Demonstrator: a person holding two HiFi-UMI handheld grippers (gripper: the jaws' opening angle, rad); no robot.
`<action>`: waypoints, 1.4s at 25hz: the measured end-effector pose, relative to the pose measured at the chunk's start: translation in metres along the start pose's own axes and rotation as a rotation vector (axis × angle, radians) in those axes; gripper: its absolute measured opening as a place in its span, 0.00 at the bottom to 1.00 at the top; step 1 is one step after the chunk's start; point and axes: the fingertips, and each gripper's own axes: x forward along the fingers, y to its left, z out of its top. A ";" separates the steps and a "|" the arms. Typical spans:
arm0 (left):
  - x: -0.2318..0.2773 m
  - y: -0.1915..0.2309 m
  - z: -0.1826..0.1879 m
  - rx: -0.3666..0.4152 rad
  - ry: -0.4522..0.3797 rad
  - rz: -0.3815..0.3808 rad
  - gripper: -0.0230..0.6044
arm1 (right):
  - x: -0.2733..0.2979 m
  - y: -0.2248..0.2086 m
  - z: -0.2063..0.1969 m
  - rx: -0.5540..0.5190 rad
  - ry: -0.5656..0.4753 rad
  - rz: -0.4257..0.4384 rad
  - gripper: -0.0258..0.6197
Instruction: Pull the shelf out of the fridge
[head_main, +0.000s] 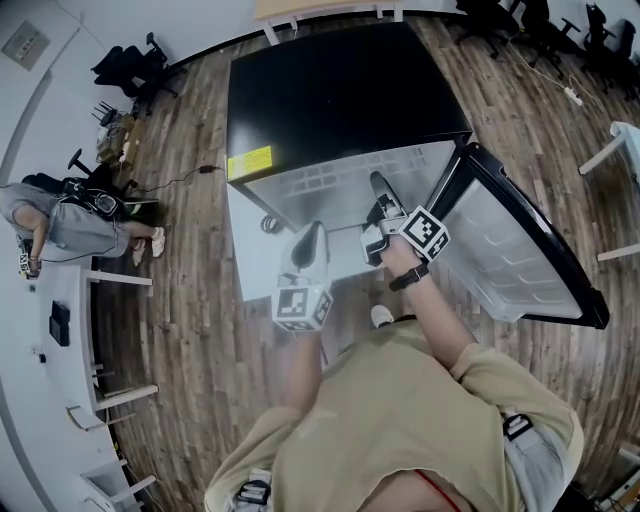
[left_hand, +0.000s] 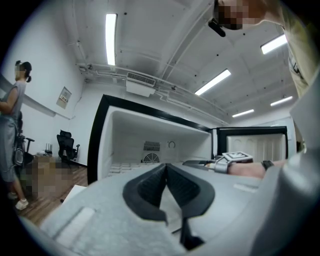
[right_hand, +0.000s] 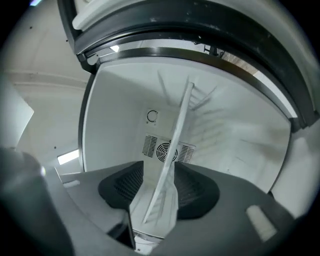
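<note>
The black fridge (head_main: 340, 90) stands with its door (head_main: 520, 240) swung open to the right. In the right gripper view the white shelf (right_hand: 177, 135) runs edge-on from the back of the white interior down between my jaws. My right gripper (right_hand: 159, 166) is open: the shelf's near edge lies between its ribbed pads (right_hand: 127, 184), with a gap on either side. In the head view that right gripper (head_main: 378, 190) reaches into the fridge opening. My left gripper (head_main: 312, 238) hangs in front of the opening, left of the right one. Its tips (left_hand: 166, 166) meet, with nothing held.
A round fan vent (right_hand: 165, 148) sits in the fridge's back wall. A person (head_main: 70, 225) stands by a white desk (head_main: 60, 330) at the left. Office chairs (head_main: 130, 65) and a floor cable (head_main: 180, 178) lie beyond on the wooden floor.
</note>
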 end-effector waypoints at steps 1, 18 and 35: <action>0.002 0.001 0.000 0.001 0.001 0.001 0.04 | 0.004 -0.002 0.002 0.024 -0.009 0.000 0.33; -0.001 0.024 -0.004 -0.004 0.047 0.041 0.04 | 0.072 -0.020 0.021 0.254 -0.094 0.052 0.27; -0.027 0.033 -0.013 -0.006 0.058 0.063 0.04 | 0.077 -0.026 0.022 0.151 -0.129 0.008 0.08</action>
